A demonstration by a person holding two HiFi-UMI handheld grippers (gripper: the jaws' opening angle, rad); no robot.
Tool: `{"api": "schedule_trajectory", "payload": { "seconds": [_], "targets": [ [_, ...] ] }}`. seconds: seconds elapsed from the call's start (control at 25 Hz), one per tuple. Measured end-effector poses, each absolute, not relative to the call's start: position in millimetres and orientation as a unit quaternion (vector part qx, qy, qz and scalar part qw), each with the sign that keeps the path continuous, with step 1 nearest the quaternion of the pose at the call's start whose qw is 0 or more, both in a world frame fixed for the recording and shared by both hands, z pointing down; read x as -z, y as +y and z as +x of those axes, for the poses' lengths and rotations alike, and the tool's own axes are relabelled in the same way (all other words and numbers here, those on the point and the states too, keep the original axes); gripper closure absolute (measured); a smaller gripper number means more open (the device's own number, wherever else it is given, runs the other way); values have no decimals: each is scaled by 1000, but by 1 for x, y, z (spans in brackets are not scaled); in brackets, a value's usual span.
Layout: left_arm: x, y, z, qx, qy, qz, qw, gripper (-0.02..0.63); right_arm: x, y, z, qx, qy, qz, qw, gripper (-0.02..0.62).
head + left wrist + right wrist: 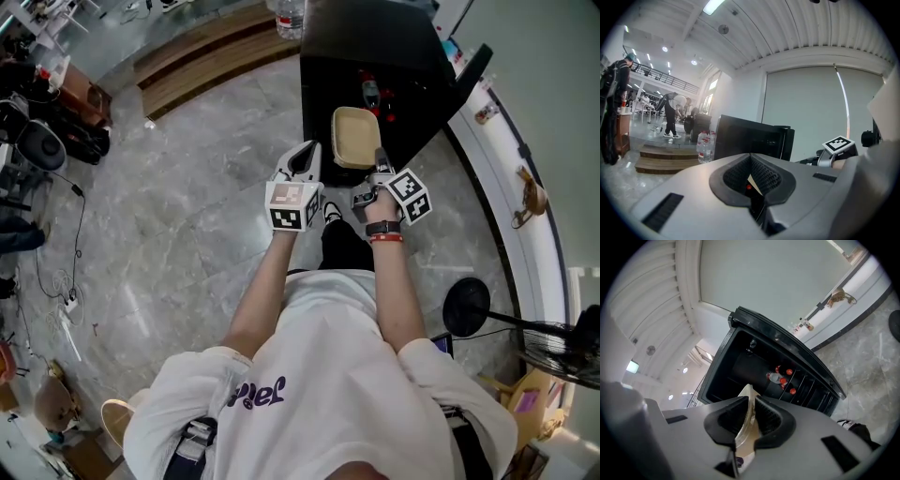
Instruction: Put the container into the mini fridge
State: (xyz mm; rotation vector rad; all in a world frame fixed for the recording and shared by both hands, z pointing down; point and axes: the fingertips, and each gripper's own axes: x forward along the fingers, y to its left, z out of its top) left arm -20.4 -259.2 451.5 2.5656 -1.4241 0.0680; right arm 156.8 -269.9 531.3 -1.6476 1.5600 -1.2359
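Right tool [751, 404]: clenched on the container [747, 392] — its tan rim is pinched between the two dark pads.
Left tool [751, 172]: jaws closed together with nothing gripped; only a thin tan sliver and a red speck show through the slit.
Left tool, position: held just beside the container's left edge, apart from it.
Container: a shallow tan rectangular tray held in the air at the mouth of the mini fridge [740, 359], not inside it.
Container, contents: the head view looks into it and shows plain tan.
Mini fridge: black, with its door swung open.
Mini fridge, contents: red-capped bottles [782, 377] lie inside, next to a wire rack.
Head view only: the container [356, 137] as a whole, both tools side by side — left [307, 155], right [377, 167] — and the grey marble floor [206, 187].
Left gripper view only: water bottles [704, 145] standing beside the fridge [745, 136], a wooden step [661, 159], and people far off.
Right gripper view only: the wire rack and the fridge's dark inner walls.
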Motion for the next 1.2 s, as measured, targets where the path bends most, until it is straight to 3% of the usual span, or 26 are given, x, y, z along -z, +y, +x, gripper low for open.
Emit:
{"api": "schedule_trajectory", "payload": {
  "seconds": [1.2],
  "targets": [
    [-529,-352,-15,-35,-481,868,118,588,-631,-371,158,467,577,-624,244,538]
  ]
}}
